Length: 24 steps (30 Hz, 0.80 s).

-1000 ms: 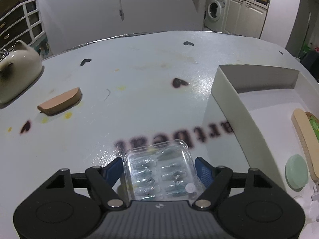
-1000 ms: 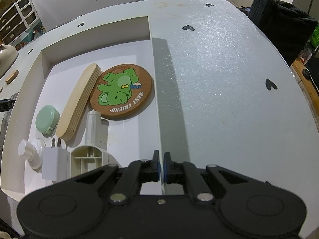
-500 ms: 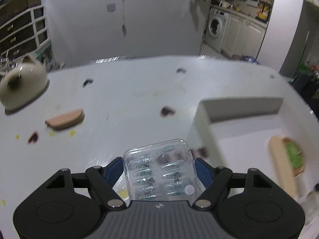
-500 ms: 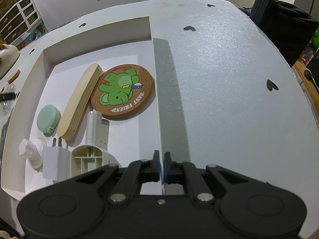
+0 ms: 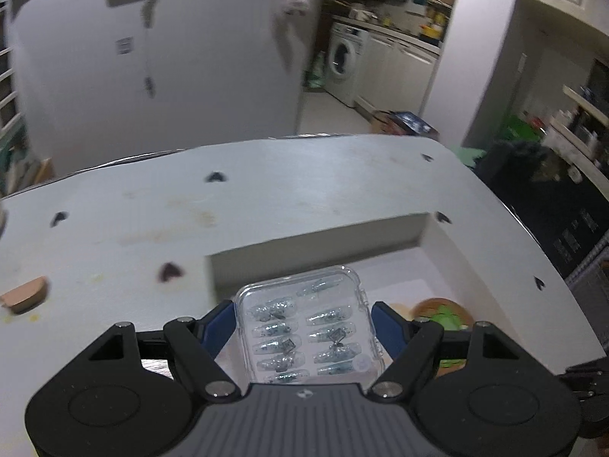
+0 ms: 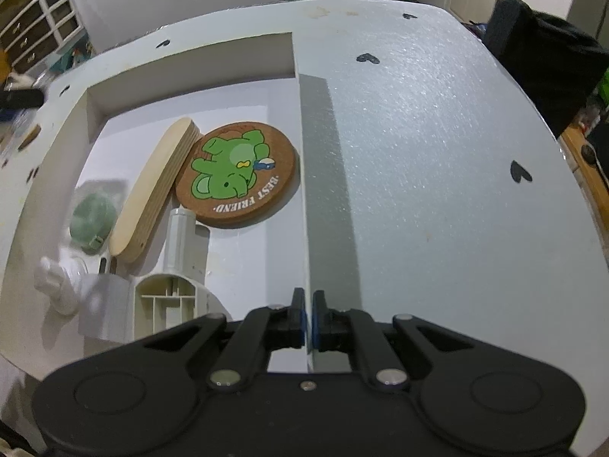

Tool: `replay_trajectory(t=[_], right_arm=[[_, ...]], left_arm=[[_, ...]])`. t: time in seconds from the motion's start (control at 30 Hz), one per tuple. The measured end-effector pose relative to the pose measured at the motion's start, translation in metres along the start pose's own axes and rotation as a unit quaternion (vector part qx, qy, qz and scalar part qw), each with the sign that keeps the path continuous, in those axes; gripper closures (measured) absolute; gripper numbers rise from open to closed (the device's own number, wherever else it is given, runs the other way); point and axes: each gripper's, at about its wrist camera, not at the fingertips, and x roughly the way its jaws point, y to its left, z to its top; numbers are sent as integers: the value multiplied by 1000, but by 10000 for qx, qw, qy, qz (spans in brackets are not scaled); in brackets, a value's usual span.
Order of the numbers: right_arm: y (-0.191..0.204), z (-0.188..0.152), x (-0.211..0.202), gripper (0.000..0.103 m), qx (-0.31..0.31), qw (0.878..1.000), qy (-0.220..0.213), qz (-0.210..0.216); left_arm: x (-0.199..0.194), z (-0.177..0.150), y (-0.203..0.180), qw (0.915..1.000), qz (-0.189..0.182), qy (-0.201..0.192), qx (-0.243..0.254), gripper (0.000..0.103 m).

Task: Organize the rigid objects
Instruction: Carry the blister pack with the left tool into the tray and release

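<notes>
Left tool [image 5: 302,316] gripped clear hard plastic case [image 5: 304,327] of glittery nail tips, held above white shallow box [image 6: 289,61] | right tool [image 6: 307,314] pinched shut on box's thin right wall | round cork coaster [image 6: 238,173] lay flat inside | matte speckled surface [image 6: 437,144]

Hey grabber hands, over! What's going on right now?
Left gripper: jaws clamped on clear nail case, above white box. Right gripper: jaws pinching box's right wall. Nothing in the way.
</notes>
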Motion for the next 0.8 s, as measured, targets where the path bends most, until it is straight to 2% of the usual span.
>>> replay_trajectory(t=[0.13,0.3,0.8], right_arm=[[1,3,-2,99,-148,9999,-39,12],[1,10,-9,100,-235,9995,-188,32],[4,3,-11,100,-266,9990,-358,-58]], left_arm=[[22,0,-21,9997,-27,178,152,25],[50,-2,-32,9984,160,486,243,25],[86,-15,-35,9946,395,938,196,25]])
